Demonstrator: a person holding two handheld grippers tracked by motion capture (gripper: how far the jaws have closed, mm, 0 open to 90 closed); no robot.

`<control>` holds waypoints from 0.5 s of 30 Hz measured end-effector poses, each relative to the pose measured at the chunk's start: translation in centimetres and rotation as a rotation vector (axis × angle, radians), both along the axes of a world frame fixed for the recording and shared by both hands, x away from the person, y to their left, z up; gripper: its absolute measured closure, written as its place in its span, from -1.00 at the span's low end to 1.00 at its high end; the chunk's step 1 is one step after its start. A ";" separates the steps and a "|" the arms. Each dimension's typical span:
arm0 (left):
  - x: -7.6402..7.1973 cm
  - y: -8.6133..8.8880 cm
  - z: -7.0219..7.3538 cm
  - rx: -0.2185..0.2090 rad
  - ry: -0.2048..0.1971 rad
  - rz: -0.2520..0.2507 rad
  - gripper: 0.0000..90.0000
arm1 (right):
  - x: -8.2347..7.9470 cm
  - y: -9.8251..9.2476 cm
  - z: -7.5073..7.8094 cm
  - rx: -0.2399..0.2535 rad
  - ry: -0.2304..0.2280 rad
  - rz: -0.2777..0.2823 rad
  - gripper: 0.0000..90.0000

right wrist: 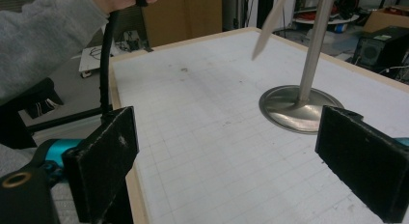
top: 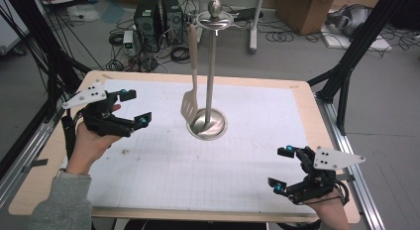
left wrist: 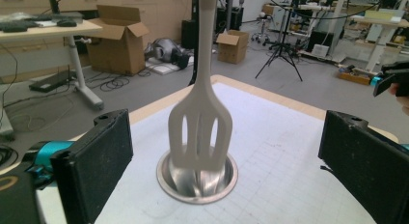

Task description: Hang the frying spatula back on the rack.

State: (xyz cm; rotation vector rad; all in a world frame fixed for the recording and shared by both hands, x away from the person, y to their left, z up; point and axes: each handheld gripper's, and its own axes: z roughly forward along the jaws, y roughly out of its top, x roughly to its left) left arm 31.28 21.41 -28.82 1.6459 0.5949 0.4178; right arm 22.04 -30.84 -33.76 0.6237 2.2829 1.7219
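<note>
A steel utensil stand [top: 212,66] rises from a round base [top: 208,125] in the middle of the table. A beige slotted spatula [top: 189,104] hangs from the stand's top ring, its blade just above the base. My left gripper [top: 135,107] is at the table's left, pointed toward the spatula, jaws wide apart and empty. In the left gripper view the spatula [left wrist: 200,132] hangs ahead between the two jaws, apart from both. My right gripper [top: 283,169] is open near the front right corner, nothing between its jaws. The right gripper view has the stand's base [right wrist: 300,108] ahead.
The white gridded mat [top: 198,155] covers the wooden table [top: 317,121]. Black frame struts [top: 346,66] stand at the right edge, with cables and computer towers [top: 157,19] on the floor beyond. A cardboard box [top: 307,9] sits at the far right.
</note>
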 end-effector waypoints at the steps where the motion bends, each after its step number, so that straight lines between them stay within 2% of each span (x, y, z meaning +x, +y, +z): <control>1: -0.2 0.2 -0.2 -0.004 0.004 -0.004 -0.88 | 0.1 0.0 0.0 0.000 -0.004 0.001 -0.84; 5: -1.0 1.1 -0.8 -0.028 -0.007 -0.008 -0.88 | 0.2 -0.2 0.1 0.009 -0.007 -0.002 -0.85; 15: -3.1 2.7 -1.8 -0.024 -0.026 0.016 -0.88 | 0.4 -0.4 0.4 0.035 -0.027 -0.019 -0.85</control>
